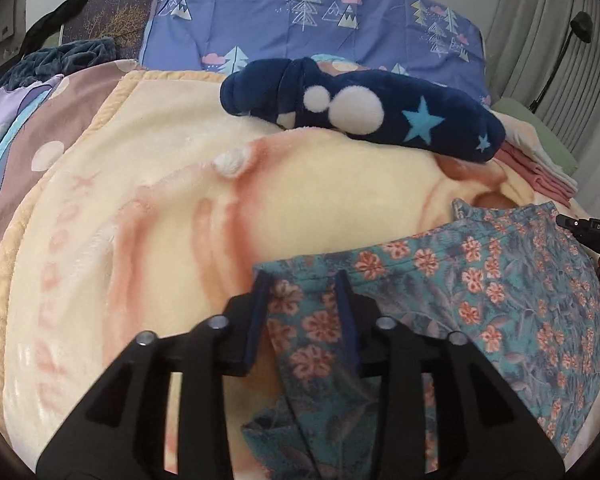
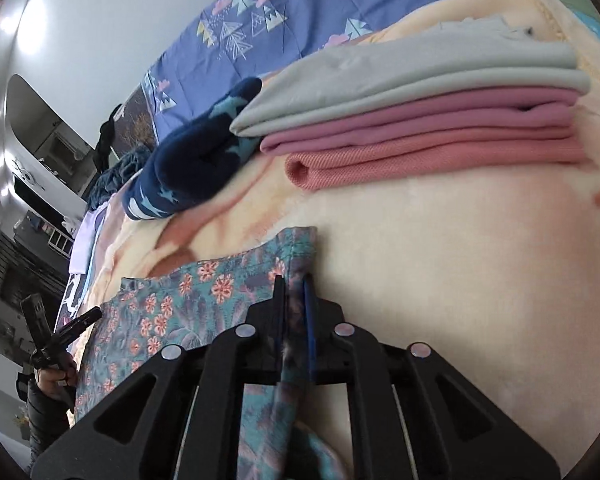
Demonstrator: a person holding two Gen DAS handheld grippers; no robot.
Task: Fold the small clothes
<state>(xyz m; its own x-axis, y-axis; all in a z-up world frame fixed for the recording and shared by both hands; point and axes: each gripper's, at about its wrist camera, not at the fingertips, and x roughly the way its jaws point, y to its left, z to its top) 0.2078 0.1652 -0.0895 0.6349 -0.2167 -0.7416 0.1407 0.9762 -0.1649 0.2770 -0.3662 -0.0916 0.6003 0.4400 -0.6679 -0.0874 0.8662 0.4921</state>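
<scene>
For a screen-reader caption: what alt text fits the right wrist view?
The right gripper pinches an edge of a floral garment on a cream blanket. Behind lies a stack of folded clothes, grey over pink.

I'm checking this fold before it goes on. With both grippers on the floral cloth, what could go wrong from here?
1. The left gripper has the floral cloth between jaws that stand fairly wide, so that corner may slip out when lifted.
2. The right gripper pinches only a narrow edge; a hard pull could tear it free.
3. The folded stack lies close; a swung fold might knock it.
</scene>
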